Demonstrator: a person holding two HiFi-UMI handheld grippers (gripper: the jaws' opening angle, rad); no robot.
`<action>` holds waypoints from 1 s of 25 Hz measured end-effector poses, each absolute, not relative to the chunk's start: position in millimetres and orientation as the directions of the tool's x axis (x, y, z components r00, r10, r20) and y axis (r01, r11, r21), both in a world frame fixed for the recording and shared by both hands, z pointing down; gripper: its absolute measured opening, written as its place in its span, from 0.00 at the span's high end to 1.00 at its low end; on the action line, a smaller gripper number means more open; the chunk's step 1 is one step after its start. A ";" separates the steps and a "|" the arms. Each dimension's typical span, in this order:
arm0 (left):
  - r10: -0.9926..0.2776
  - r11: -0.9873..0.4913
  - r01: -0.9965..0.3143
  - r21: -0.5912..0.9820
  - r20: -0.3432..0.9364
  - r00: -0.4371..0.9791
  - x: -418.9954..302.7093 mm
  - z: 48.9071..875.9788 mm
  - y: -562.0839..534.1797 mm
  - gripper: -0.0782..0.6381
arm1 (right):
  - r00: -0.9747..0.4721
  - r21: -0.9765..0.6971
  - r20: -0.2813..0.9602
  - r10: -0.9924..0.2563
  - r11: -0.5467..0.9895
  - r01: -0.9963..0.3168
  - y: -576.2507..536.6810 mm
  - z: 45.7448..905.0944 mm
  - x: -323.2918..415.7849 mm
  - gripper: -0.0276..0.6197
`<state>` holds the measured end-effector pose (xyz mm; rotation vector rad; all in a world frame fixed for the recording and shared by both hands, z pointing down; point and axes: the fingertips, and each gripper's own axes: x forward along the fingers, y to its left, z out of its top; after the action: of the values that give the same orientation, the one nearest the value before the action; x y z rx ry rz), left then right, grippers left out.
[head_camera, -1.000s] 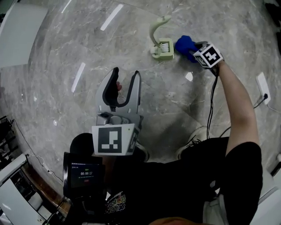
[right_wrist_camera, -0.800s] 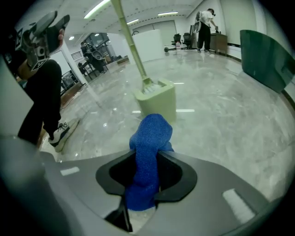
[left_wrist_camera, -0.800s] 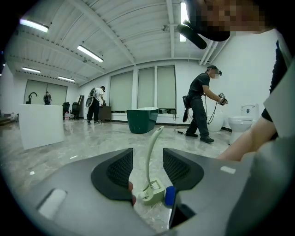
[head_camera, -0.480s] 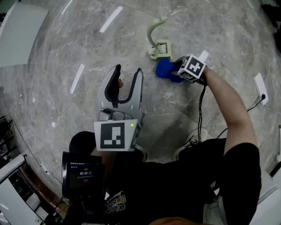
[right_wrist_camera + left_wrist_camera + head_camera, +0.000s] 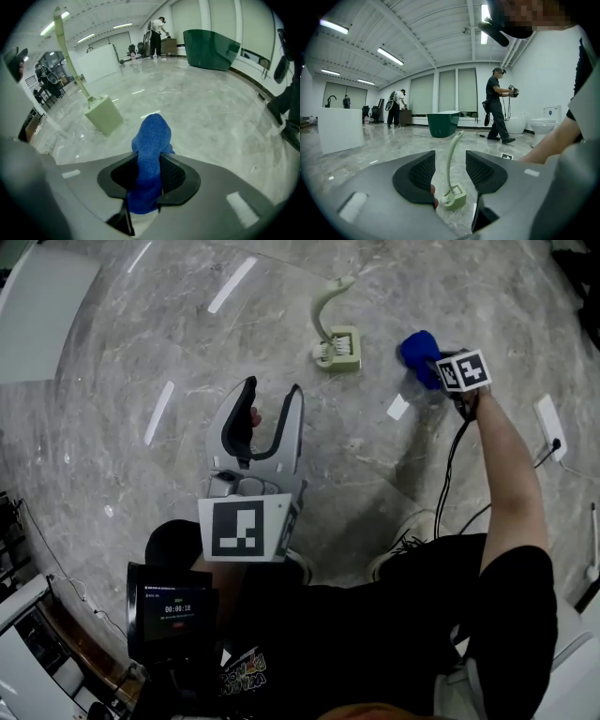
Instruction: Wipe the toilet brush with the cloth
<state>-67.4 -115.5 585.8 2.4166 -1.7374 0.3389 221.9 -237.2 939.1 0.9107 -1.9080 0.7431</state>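
Observation:
A pale green toilet brush [image 5: 337,345] stands on the marble floor, its curved handle rising away from me. My right gripper [image 5: 433,364] is off to the brush's right, shut on a blue cloth [image 5: 417,346] that sticks out past its jaws. In the right gripper view the cloth [image 5: 151,150] is pinched between the pads, with the toilet brush [image 5: 104,115] apart at the upper left. My left gripper [image 5: 267,423] hovers nearer to me, open and holding nothing. In its own view the toilet brush [image 5: 453,197] shows on the floor beyond the gap.
A small white tag [image 5: 397,407] lies on the floor near the right gripper. A wall socket [image 5: 550,426] and a black cable [image 5: 450,474] are at the right. A white block [image 5: 42,310] stands at the far left. A green tub [image 5: 443,123], toilets and people stand farther off.
The right gripper with the cloth swung down and left to just below the brush, then back out to the brush's right. The left gripper has stayed put.

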 end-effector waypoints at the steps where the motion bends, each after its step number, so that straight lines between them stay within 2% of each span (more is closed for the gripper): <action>1: -0.914 -0.321 -0.947 -0.014 0.267 0.306 -67.0 586.3 -115.8 0.60 | -0.332 -0.122 0.891 -0.311 0.540 -0.833 -237.9 940.5 226.6 0.77; 9: -0.915 -0.317 -0.948 -0.009 0.268 0.303 -66.9 582.4 -115.3 0.60 | -0.260 -0.077 0.938 -0.228 0.595 -0.800 -213.5 970.2 207.1 0.74; 13: -0.913 -0.326 -0.946 -0.002 0.260 0.314 -65.5 579.1 -111.9 0.60 | -0.285 -0.068 0.920 -0.269 0.606 -0.793 -216.5 964.8 205.1 0.66; 19: -0.916 -0.325 -0.944 0.050 0.230 0.328 -62.1 566.3 -108.6 0.60 | -0.400 -0.130 0.806 -0.437 0.529 -0.838 -227.4 920.2 209.0 0.68; 20: -0.916 -0.320 -0.944 0.078 0.229 0.329 -60.5 564.7 -108.9 0.60 | -0.397 -0.114 0.773 -0.494 0.508 -0.854 -232.3 905.9 214.1 0.71; 22: -0.915 -0.308 -0.942 0.136 0.230 0.333 -56.9 563.5 -108.7 0.60 | -0.364 -0.083 0.697 -0.618 0.435 -0.897 -245.3 871.1 228.9 0.93; 25: -0.913 -0.288 -0.947 0.145 0.256 0.317 -53.9 572.1 -107.7 0.60 | -0.350 -0.119 0.595 -0.723 0.352 -0.929 -257.0 819.2 238.1 0.95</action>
<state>-53.9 -107.7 572.1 2.3172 -1.6832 0.1782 238.1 -257.0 819.2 1.4401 -2.1764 0.6222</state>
